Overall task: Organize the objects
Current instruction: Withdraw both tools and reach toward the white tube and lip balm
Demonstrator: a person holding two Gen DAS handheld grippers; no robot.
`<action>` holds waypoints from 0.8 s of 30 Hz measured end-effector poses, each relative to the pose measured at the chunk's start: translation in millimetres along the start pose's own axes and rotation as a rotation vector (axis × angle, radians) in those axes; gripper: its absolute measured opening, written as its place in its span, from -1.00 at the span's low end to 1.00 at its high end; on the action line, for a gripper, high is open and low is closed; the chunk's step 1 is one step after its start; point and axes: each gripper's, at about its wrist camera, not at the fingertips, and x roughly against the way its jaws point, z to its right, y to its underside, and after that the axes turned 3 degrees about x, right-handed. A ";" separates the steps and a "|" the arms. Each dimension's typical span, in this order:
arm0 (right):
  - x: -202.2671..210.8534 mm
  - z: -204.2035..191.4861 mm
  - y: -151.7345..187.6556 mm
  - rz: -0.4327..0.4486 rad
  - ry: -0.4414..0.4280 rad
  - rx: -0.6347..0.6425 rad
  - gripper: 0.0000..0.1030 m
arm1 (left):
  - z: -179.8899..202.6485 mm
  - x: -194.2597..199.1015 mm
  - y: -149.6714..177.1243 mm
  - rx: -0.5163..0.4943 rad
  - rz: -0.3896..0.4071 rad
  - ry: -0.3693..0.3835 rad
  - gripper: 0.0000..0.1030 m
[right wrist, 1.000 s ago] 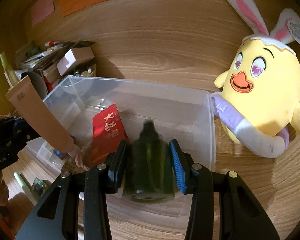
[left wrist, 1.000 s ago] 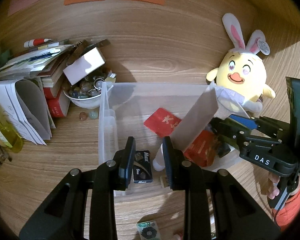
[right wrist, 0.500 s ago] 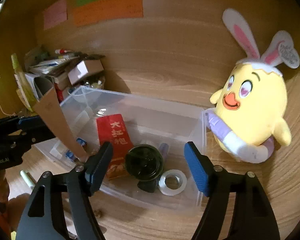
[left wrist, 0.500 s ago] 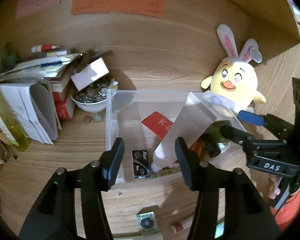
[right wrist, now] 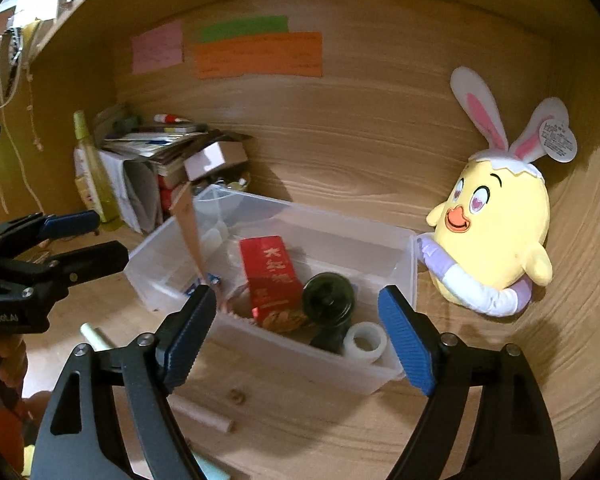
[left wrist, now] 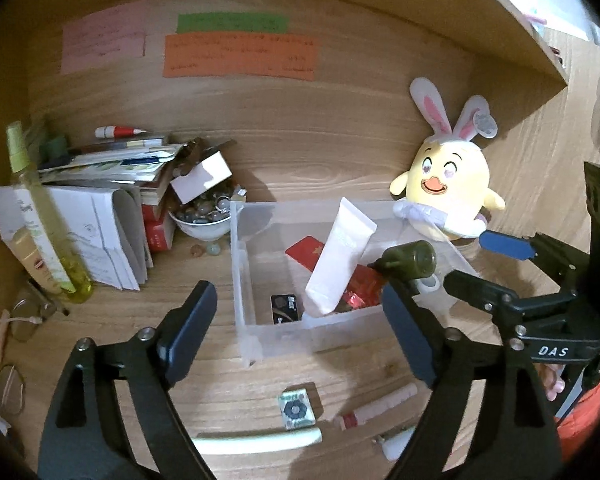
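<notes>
Nearest the left wrist camera, the left gripper (left wrist: pixel 300 332) points down at a slant toward the desk, its jaws wide and opening with nothing between them. Under it on the wooden desk (left wrist: pixel 188 280) lie a pale green stick (left wrist: pixel 260 438), a small square packet (left wrist: pixel 296 409) and a small red-capped tube (left wrist: pixel 376 406).

The right gripper (right wrist: pixel 300 332) is tilted down the same way, above the near wall of the clear plastic bin (right wrist: pixel 400 248). Its jaws are also opening and grip nothing; the blue pads (right wrist: pixel 406 344) stand apart on either side of the view into the bin. In the left view this gripper reaches in from the right, with fingers of the person's hand (left wrist: pixel 554 380) wrapped on its handle.

Inside the bin, a roll of clear tape (right wrist: pixel 366 340) lies in the near right corner, touching a dark green bottle (right wrist: pixel 328 300) lying on its side. Beside the bottle is a red packet (right wrist: pixel 270 276). A white tube (left wrist: pixel 340 256) stands tilted, cap down, leaning across the bin, and a small black box (left wrist: pixel 286 308) lies flat near the bin's front wall.

Just beyond the bin on the right sits a yellow plush chick (right wrist: pixel 496 232) with rabbit ears, touching the bin's corner. To the left are a bowl of stones (left wrist: pixel 200 216), a stack of books and papers (left wrist: pixel 112 184) and a yellow spray bottle (left wrist: pixel 44 220). Coloured paper notes (left wrist: pixel 240 56) are stuck on the back wall.
</notes>
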 end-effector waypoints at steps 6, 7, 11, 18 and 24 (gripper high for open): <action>14.4 -11.4 14.2 0.001 -0.012 0.019 0.58 | -8.9 4.7 16.6 -0.004 -0.037 -0.026 0.80; 15.3 -13.0 16.6 -0.001 -0.013 0.023 0.58 | -10.3 3.6 19.9 -0.003 -0.049 -0.029 0.80; 13.9 -21.5 29.5 -0.026 -0.030 0.037 0.59 | -18.8 -5.1 37.0 0.003 -0.112 -0.039 0.80; -4.9 -36.6 48.9 -0.104 -0.069 0.058 0.59 | -29.8 -19.4 65.5 0.008 -0.206 -0.049 0.80; -24.0 -52.9 63.3 -0.176 -0.126 0.105 0.59 | -40.7 -29.7 87.5 0.015 -0.288 -0.028 0.80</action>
